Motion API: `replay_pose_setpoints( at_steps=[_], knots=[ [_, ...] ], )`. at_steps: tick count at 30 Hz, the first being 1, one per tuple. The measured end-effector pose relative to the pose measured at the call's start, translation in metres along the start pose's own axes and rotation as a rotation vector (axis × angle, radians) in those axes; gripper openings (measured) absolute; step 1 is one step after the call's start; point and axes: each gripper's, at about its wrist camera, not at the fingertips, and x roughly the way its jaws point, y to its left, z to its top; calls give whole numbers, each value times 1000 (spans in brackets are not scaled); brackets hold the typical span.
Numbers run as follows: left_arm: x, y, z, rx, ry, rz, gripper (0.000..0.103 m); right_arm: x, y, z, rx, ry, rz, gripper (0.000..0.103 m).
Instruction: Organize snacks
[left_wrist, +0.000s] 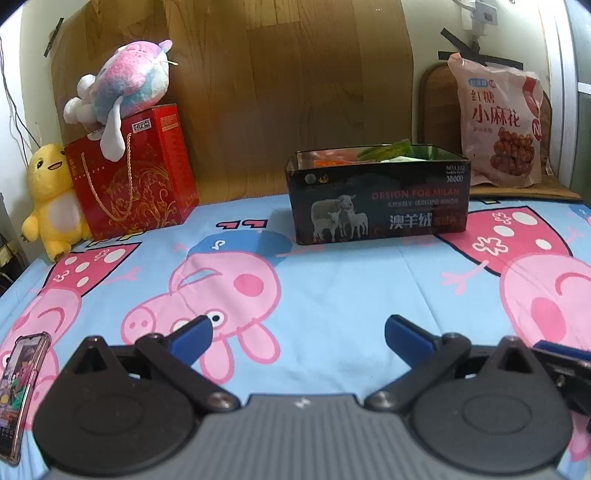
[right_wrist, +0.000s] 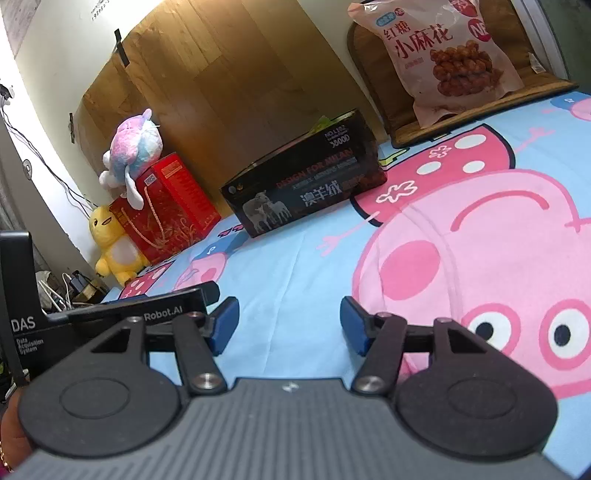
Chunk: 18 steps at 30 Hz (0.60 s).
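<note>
Nearest, the left gripper (left_wrist: 297, 334) and the right gripper (right_wrist: 289, 321) are held with fingers spread wide and empty above the cartoon-pig bed sheet (left_wrist: 332, 280), beyond which the black box (left_wrist: 376, 195) holding snack packets is set, with the pink snack bag (left_wrist: 498, 122) propped farther back right.

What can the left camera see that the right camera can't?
Only the left wrist view shows the phone lying on the sheet and the snack packets inside the open black box. Only the right wrist view shows cables beside the bed. Both show the black box, the big snack bag, the red gift bag, the yellow plush and an open, empty hand-held gripper.
</note>
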Motion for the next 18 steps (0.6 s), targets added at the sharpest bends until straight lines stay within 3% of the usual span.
replay_pose_setpoints(
  at_steps=[5,10,18],
  knots=[
    [4,1,-1,-16,6,-21,103,-4,4,1,-44,-44,-41,66],
    [8,5,-4,-72,-36,-70,103,-7,6,6,-110,-125,-111,77],
    [24,1,6,-62,-100,-30,103,4,1,25,-223,-261,-235,80]
  ],
)
